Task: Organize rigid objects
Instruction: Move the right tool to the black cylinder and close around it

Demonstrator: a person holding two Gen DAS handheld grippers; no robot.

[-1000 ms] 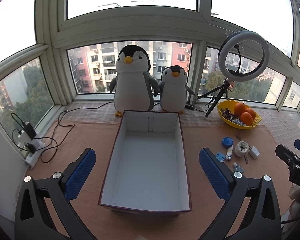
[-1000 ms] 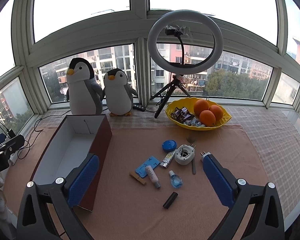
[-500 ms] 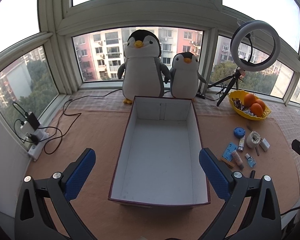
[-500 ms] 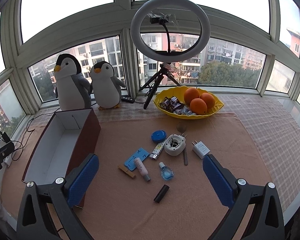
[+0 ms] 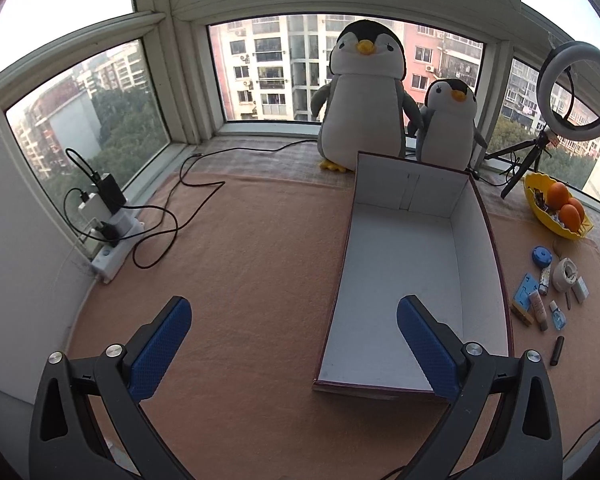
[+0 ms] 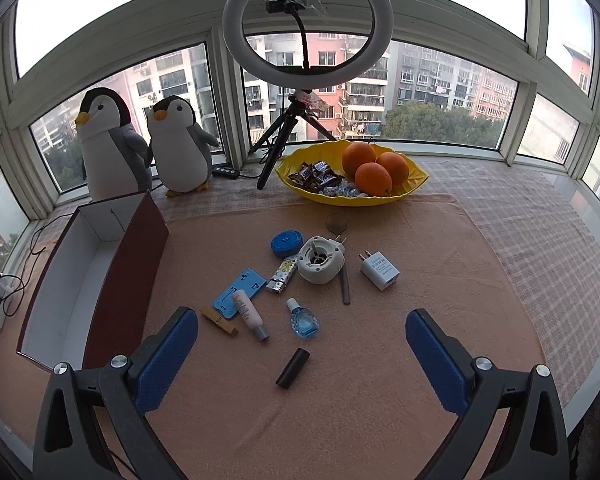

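Observation:
An empty white-lined box with dark red walls (image 5: 410, 264) (image 6: 112, 276) lies on the orange cloth. Right of it are several small items: a black tube (image 6: 293, 368), a blue dropper bottle (image 6: 302, 320), a pink tube (image 6: 249, 314), a wooden clothespin (image 6: 219, 321), a blue phone stand (image 6: 239, 292), a blue round case (image 6: 286, 243), a white round device (image 6: 320, 260) and a white charger (image 6: 379, 270). My right gripper (image 6: 302, 350) hangs open over the black tube. My left gripper (image 5: 294, 340) is open and empty, left of the box's near end.
Two plush penguins (image 5: 366, 92) (image 6: 180, 144) stand behind the box. A ring light on a tripod (image 6: 306, 24) and a yellow bowl of oranges and sweets (image 6: 352, 176) sit at the back. A power strip with cables (image 5: 112, 236) lies by the left wall.
The left view has swung to the left, so the box now sits right of centre. The right gripper has moved closer to the small items. Both stay open.

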